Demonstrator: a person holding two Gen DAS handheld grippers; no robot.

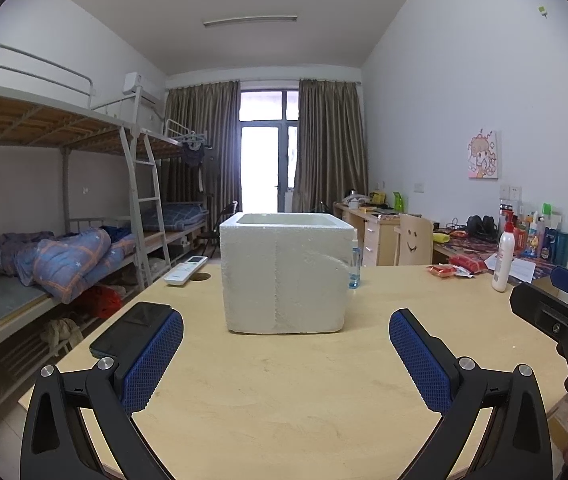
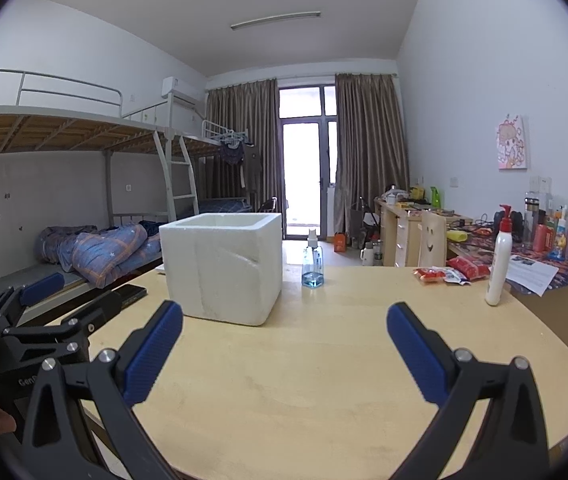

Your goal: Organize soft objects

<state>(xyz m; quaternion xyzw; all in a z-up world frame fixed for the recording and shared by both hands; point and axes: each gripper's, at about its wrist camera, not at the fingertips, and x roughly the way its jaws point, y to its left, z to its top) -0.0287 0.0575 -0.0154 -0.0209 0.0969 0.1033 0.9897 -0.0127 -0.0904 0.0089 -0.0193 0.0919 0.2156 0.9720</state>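
Observation:
A white foam box (image 1: 285, 272) stands open-topped on the wooden table (image 1: 303, 380); it also shows in the right wrist view (image 2: 224, 268). Red soft snack packets (image 1: 457, 268) lie at the table's far right, also in the right wrist view (image 2: 449, 273). My left gripper (image 1: 285, 344) is open and empty, held above the table just short of the box. My right gripper (image 2: 284, 340) is open and empty, to the right of the left one, facing the table between box and packets. Each gripper shows at the edge of the other's view.
A white lotion pump bottle (image 2: 499, 264) stands at the right edge. A blue spray bottle (image 2: 312, 262) stands behind the box. A black phone (image 1: 132, 328) and a white remote (image 1: 185, 270) lie at the left. Bunk beds stand left, cluttered desks right.

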